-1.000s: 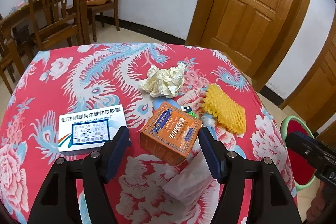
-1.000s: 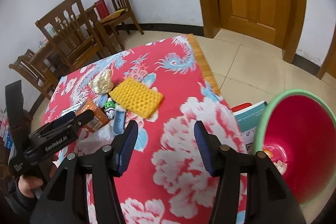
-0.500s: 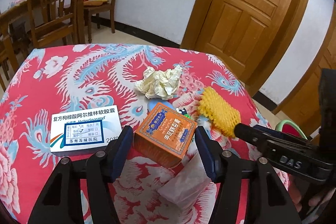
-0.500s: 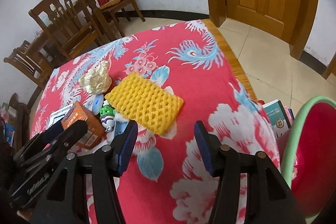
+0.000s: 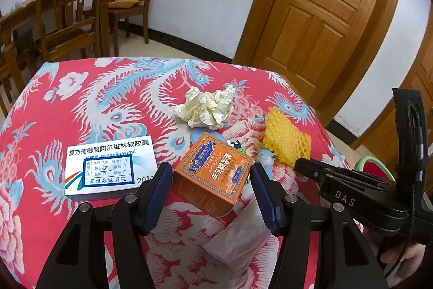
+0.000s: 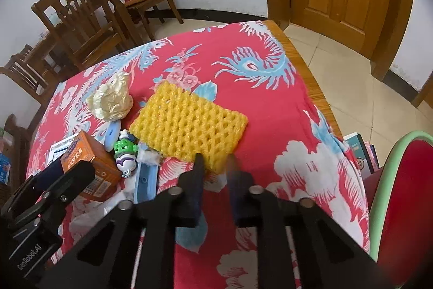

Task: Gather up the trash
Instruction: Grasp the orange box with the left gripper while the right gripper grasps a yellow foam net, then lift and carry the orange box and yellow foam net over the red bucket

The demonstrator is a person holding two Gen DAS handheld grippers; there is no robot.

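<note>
An orange carton (image 5: 213, 172) lies on the red flowered tablecloth (image 5: 108, 104) between the fingers of my left gripper (image 5: 211, 180), which is open around it without touching. A yellow foam fruit net (image 6: 189, 123) lies to the right; my right gripper (image 6: 215, 161) has its jaws closing on the net's near edge, with a narrow gap left. A crumpled cream paper (image 5: 205, 107), a white medicine box (image 5: 111, 167), a clear plastic bag (image 5: 238, 237) and a small green toy (image 6: 125, 148) lie nearby.
A red bin with a green rim (image 6: 400, 194) stands beside the table at the right, with books (image 6: 360, 151) next to it. Wooden chairs (image 5: 70, 7) stand behind the table, and a wooden door (image 5: 324, 12) is at the back right.
My right gripper moved forward to the yellow net and its jaws narrowed from wide open. My left gripper moved closer around the orange carton.
</note>
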